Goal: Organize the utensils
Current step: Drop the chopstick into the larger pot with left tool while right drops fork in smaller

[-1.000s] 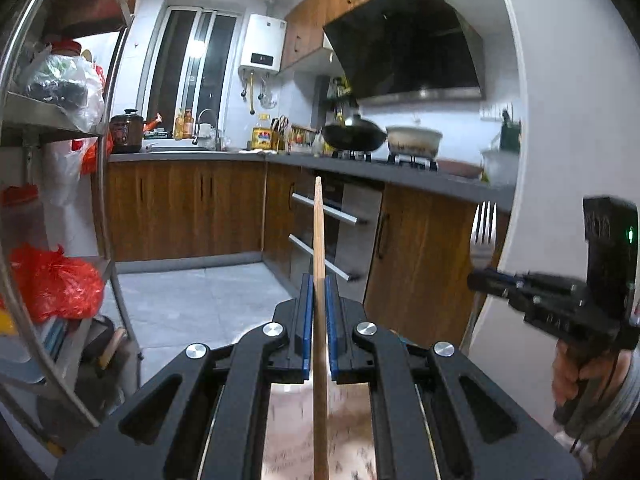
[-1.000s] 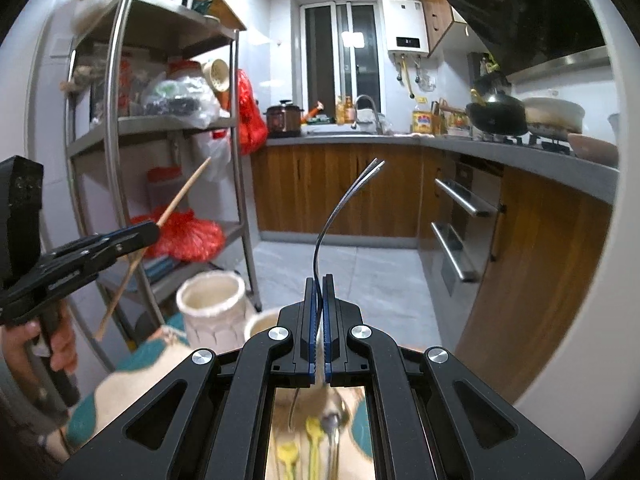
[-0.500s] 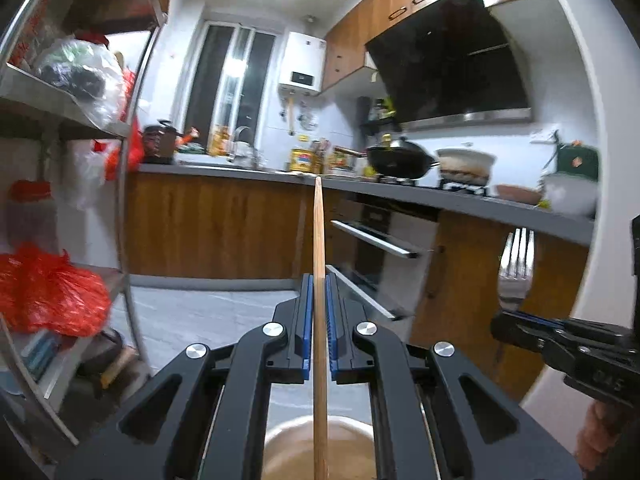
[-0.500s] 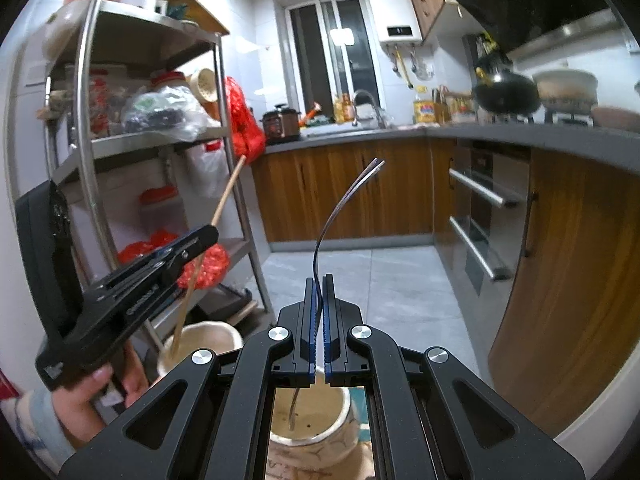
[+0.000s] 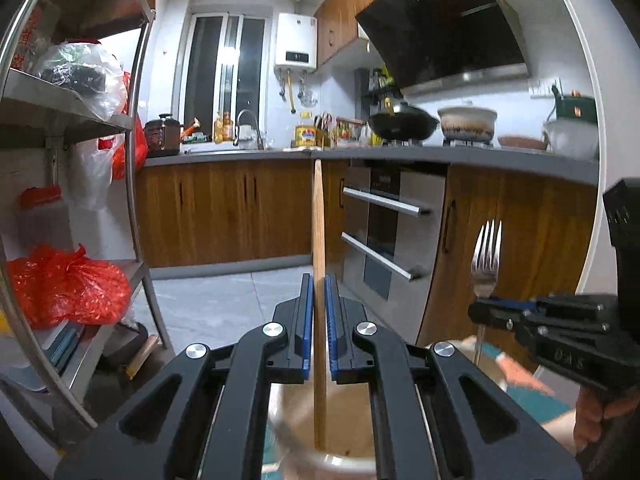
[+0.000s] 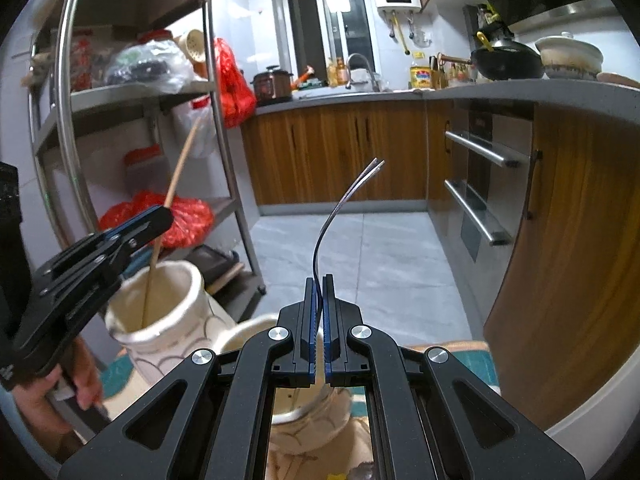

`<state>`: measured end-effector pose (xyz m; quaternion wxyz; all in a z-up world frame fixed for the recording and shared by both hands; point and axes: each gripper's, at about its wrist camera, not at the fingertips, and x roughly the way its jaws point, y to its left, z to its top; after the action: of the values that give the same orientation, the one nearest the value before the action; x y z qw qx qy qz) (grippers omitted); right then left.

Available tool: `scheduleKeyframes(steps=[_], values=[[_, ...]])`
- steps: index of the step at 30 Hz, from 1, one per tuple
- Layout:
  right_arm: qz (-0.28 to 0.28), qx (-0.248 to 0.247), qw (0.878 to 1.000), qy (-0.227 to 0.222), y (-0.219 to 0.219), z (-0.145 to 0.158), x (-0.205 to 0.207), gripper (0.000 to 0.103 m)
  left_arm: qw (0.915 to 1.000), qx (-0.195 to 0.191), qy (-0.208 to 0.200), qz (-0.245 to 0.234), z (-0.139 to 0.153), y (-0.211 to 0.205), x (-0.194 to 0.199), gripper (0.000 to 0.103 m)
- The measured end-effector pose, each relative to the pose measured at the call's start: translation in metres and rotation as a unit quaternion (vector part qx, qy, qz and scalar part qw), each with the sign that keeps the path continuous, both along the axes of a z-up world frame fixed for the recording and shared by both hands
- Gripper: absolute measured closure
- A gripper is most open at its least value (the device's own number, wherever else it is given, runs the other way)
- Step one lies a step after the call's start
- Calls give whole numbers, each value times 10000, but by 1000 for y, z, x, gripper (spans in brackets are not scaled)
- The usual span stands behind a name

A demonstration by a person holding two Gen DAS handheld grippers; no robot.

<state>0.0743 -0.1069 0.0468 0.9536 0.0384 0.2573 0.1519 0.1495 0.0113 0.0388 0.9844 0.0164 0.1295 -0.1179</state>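
Observation:
My left gripper [image 5: 319,320] is shut on a wooden chopstick [image 5: 319,232] that stands upright, its lower end inside a white ceramic jar [image 6: 160,320]; the jar's rim shows blurred below the jaws in the left wrist view [image 5: 320,456]. My right gripper [image 6: 319,316] is shut on a metal fork [image 6: 340,208], tines up, above a second ceramic jar [image 6: 248,332]. The right gripper and fork [image 5: 486,256] also show at the right of the left wrist view. The left gripper [image 6: 160,216] shows at the left of the right wrist view.
A metal shelf rack [image 6: 216,120] with red bags stands to the left. Wooden kitchen cabinets [image 6: 340,152] and an oven [image 6: 480,184] line the back and right. A patterned cloth [image 6: 468,356] lies under the jars, with more utensils barely visible at the bottom.
My left gripper has lowered the chopstick into the white jar. My right gripper with the fork has moved over the second jar.

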Motion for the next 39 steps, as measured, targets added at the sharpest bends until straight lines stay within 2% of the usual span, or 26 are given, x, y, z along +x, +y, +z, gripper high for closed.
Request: scheduleKeyframes(steps=[11,14,15,17,22,23,24,25,27,29,31,36,39], values=[[-84,44,9997,237,-4,-11,2,99,9994,285,199,-58,-6,-3,-9,97],[-86,10,9997,241,-3,-13,0,99,9991,353,244,-31,-6,-4,-10,94],[-113,-15,9997,224,-3,-13,0,99,9989,390,246,-10,-5,-5,-10,91],[-118,-2,9996,255,-3,-13,1,99,9987,448,245,39,-5,-5,-11,71],[-140,-13,9995,273,-3,-13,0,97,9988,406,222,159,0,0,-13,49],[-152,-22,9995,286,-3,-13,0,94,9988,404,202,184,1,1,-14,45],[-161,-18,9994,306,-3,-13,0,86,9989,394,188,195,2,2,-15,43],[-170,-5,9994,316,-3,-13,-1,72,9988,393,187,213,3,3,-16,40],[-227,32,9994,274,-6,-11,-6,52,9987,404,161,268,6,4,-20,30],[-246,83,9994,239,-9,-8,-11,45,9986,391,73,337,10,6,-26,16],[-262,163,9992,249,-14,-7,-16,29,9987,357,-26,369,14,8,-34,8],[-421,272,9987,88,-30,0,-41,9,9987,326,-108,371,23,10,-53,6],[-521,193,9984,-72,-38,6,-57,5,9991,215,-90,346,28,13,-68,5]])
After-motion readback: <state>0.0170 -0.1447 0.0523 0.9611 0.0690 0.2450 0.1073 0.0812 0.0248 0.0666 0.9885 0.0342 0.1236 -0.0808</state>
